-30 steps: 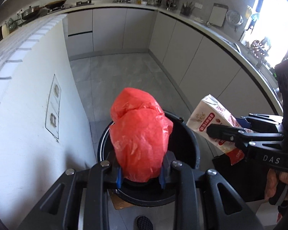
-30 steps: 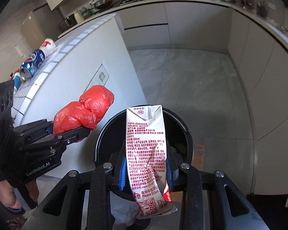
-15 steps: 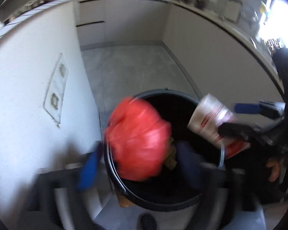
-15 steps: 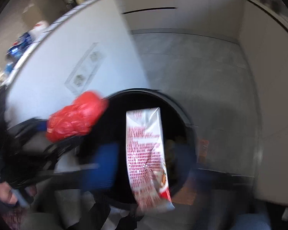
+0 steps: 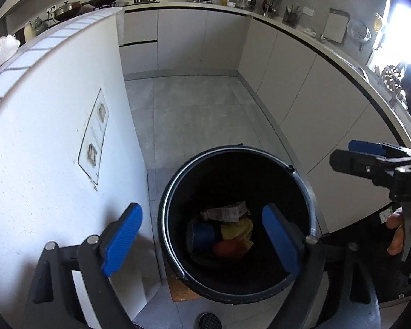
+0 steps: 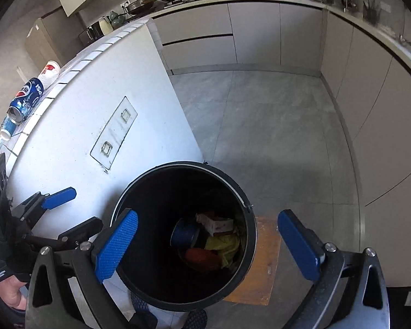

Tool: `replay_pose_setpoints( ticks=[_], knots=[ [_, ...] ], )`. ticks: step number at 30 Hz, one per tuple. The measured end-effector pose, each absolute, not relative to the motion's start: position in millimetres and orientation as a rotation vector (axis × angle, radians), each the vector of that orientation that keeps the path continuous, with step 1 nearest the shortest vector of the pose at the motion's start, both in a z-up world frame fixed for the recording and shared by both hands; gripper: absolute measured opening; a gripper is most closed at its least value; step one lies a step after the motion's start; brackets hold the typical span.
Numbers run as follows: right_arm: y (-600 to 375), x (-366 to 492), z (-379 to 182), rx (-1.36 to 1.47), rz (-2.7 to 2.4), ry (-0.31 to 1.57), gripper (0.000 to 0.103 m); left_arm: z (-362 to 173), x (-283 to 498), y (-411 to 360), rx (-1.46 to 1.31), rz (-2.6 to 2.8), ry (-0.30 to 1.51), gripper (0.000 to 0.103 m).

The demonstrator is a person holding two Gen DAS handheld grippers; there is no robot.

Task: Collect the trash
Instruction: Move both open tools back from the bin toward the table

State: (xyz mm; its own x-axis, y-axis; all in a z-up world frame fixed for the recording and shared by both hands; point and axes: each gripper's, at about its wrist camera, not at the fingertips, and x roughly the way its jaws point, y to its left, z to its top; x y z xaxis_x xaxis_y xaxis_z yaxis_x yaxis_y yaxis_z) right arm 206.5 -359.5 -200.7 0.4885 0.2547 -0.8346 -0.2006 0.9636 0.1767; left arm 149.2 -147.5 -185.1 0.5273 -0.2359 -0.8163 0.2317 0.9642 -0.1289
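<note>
A black round bin [image 5: 312,205] stands on the floor beside a white counter; it also shows in the right wrist view [image 6: 249,219]. Inside lie a red bag [image 5: 227,248], a carton [image 5: 227,211], a yellow wrapper [image 5: 239,229] and a blue can [image 5: 201,236]; the same bag [image 6: 201,256] and carton [image 6: 216,223] show in the right wrist view. My left gripper [image 5: 202,242] is open and empty above the bin. My right gripper [image 6: 208,246] is open and empty above it too, and shows at the right of the left wrist view [image 5: 353,156].
The white tiled counter [image 6: 90,87] stands left of the bin, with a Pepsi can [image 6: 26,100], a paper cup [image 6: 49,71] and a bottle [image 6: 6,127] on top. Grey floor [image 6: 274,126] lies beyond. Kitchen cabinets [image 5: 301,87] run along the back and right.
Both grippers opened. The red bag left my left gripper and the carton left my right one; both now lie inside the bin.
</note>
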Motion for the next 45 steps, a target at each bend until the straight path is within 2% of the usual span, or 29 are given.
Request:
replay_pose_setpoints(
  ticks=[26, 45],
  knots=[
    [-320.1, 126.1, -88.9, 0.031, 0.278, 0.832, 0.103, -90.7, 102.1, -97.5, -0.001, -0.173, 0.781, 0.091],
    [-196.5, 114.6, -38.4, -0.012, 0.473, 0.683, 0.103, -58.0, 57.8, 44.5, -0.112, 0.109, 0.706, 0.091]
  ],
)
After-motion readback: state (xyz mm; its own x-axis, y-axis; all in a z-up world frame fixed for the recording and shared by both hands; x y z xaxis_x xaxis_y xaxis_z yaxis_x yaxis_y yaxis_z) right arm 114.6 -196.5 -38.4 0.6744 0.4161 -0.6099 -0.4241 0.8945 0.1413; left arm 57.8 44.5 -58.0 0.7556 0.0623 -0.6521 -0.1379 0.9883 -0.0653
